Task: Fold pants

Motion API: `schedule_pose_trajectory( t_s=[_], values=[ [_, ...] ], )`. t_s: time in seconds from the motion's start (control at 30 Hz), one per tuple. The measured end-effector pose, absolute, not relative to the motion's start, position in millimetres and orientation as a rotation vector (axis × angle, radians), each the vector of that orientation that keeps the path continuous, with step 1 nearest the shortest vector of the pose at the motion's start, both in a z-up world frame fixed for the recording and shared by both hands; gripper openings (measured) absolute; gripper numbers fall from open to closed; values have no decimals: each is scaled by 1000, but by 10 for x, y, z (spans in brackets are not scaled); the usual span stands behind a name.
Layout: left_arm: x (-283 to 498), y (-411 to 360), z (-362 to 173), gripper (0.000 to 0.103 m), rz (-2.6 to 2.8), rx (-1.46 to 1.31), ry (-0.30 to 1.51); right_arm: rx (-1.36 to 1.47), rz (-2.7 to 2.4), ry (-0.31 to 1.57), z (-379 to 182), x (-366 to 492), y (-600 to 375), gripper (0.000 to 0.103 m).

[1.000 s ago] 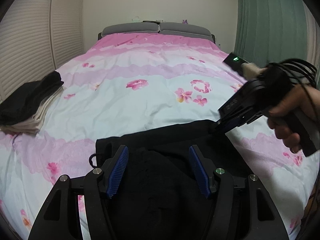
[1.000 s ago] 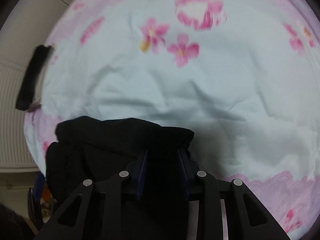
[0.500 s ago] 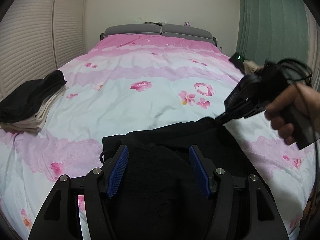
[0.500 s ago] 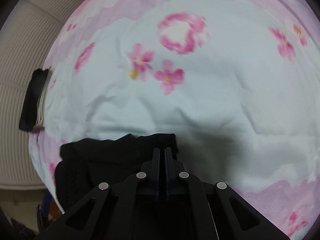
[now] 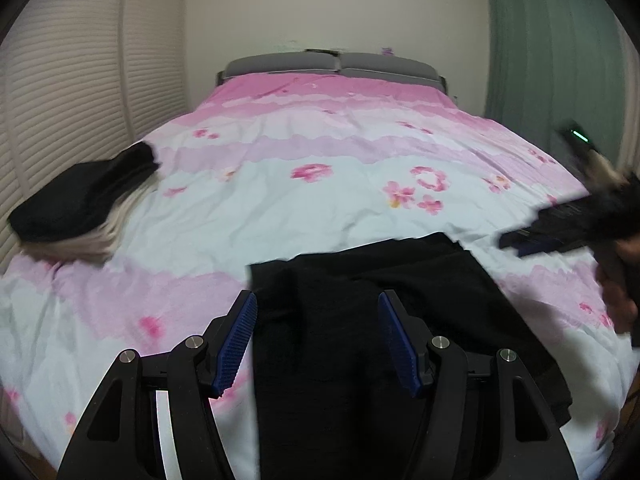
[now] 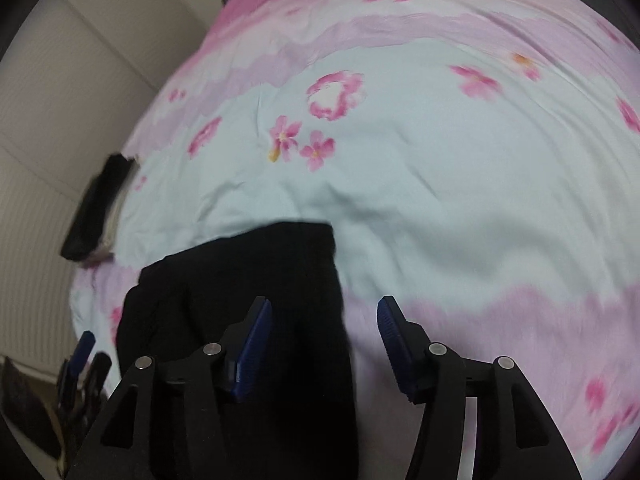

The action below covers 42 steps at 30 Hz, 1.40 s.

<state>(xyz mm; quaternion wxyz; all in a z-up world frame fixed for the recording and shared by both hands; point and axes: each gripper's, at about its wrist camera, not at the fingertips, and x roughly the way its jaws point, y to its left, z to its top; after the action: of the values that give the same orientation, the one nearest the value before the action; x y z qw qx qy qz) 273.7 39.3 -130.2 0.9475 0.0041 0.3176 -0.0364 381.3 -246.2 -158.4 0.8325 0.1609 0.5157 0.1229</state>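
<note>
Black pants lie folded on the near part of the pink flowered bed cover. My left gripper hovers open just over their near end, its blue pads apart with nothing pressed between them. My right gripper, blurred and held by a hand, is off the pants' far right corner. In the right wrist view the right gripper has its jaws opening. The right edge of the pants lies below, not touched by the pads. The left gripper shows at the lower left.
A stack of folded clothes, black on top and beige below, sits at the bed's left edge. Slatted doors line the left side. A green curtain hangs on the right. A grey headboard closes the far end.
The right gripper closed on the pants' far right corner, then let go, opened and drew away to the right and up. The pants now lie flat. The left gripper stayed open.
</note>
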Motion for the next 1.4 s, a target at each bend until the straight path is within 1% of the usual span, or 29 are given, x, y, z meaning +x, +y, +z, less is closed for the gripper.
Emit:
schedule_pose_trajectory(
  t_s=[0.1, 0.23, 0.33, 0.4, 0.63, 0.7, 0.8, 0.93, 1.07, 1.17, 1.23, 1.27, 1.3, 1.4],
  values=[
    [2540, 570, -1338, 63, -33, -21, 655, 375, 216, 1051, -1708, 3399, -2490, 63],
    [2185, 750, -1436, 68, 30, -51, 653, 467, 166, 1000, -1890, 2898, -2432, 63],
    [2008, 823, -1520, 68, 54, -55, 666, 417, 140, 919, -1830, 2623, -2349, 63],
    [1896, 882, -1550, 68, 72, -65, 669, 351, 219, 873, -1733, 2515, -2191, 63],
    [1597, 1039, -1481, 68, 136, -43, 657, 97, 625, 875, -1552, 2464, -1064, 63],
    [1536, 1094, -1456, 68, 153, -44, 657, 37, 664, 887, -1580, 2498, -800, 63],
    [1470, 1189, -1419, 68, 172, -50, 662, -79, 672, 968, -1750, 2636, -438, 62],
    [1388, 1302, -1378, 68, 184, -57, 663, -185, 666, 1039, -1941, 2655, -263, 62],
    [1352, 1367, -1395, 68, 185, -75, 670, -287, 628, 989, -1951, 2529, -257, 62],
    [1378, 1371, -1412, 68, 169, -85, 682, -324, 630, 988, -2013, 2560, -187, 62],
    [1381, 1360, -1406, 68, 162, -80, 679, -296, 663, 991, -2047, 2589, -186, 41],
    [1380, 1358, -1394, 68, 160, -79, 675, -257, 668, 995, -2023, 2594, -240, 29],
    [1377, 1363, -1380, 68, 160, -80, 670, -249, 665, 990, -1993, 2588, -246, 21],
    [1354, 1398, -1332, 68, 167, -86, 651, -308, 683, 936, -1848, 2424, -273, 17]
  ],
)
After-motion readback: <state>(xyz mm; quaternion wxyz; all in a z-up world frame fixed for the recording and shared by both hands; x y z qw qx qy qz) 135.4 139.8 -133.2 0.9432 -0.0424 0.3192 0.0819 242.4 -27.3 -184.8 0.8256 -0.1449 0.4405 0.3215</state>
